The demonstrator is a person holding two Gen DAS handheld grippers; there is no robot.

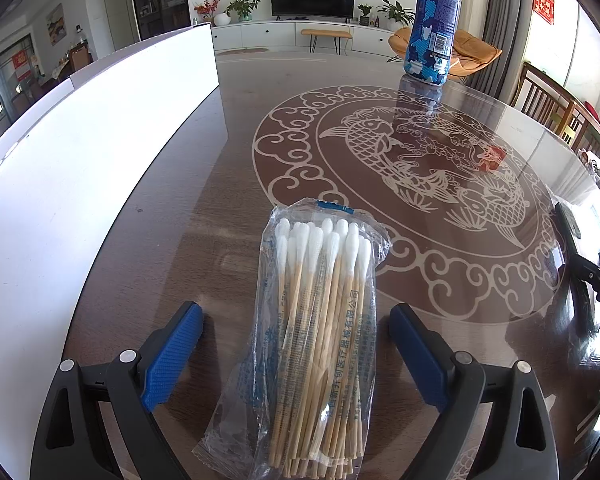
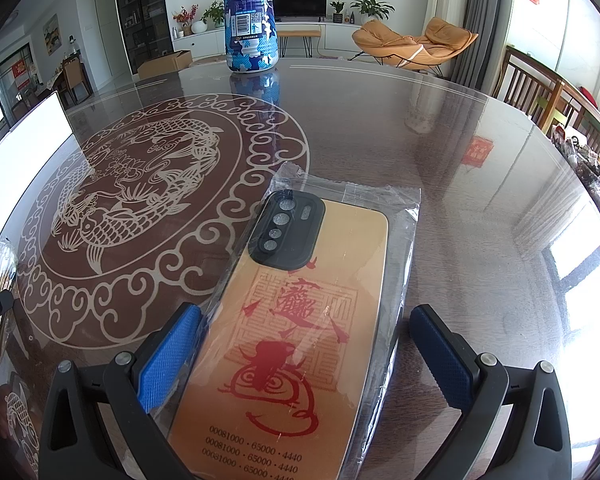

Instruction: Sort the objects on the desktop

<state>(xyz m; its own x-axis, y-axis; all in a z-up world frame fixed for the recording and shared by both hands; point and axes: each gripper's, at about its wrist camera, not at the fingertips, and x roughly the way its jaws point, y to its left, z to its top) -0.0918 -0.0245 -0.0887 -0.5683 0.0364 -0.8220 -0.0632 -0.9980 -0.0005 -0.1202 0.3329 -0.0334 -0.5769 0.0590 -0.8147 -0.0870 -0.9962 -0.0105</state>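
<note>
**Cotton swabs and phone case framed by spread jaws**

Cotton swabs [image 1: 320, 344], bagged in clear plastic, are seen on the table [image 1: 204, 184] between the wide-apart jaws of the left gripper [image 1: 296, 340], untouched by either pad. A bagged gold phone case [image 2: 296, 340] lies inside the equally spread right gripper [image 2: 304, 344], its wrap brushing the left pad. A white box [image 1: 100, 152] is shown mainly by the left view; a blue bottle [image 1: 434, 24] stands far back.

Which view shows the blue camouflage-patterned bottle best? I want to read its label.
The left wrist view: the blue camouflage-patterned bottle stands almost complete, barcode facing the camera. The right wrist view shows the bottle nearer, but its upper part is cut off by the frame.
</note>
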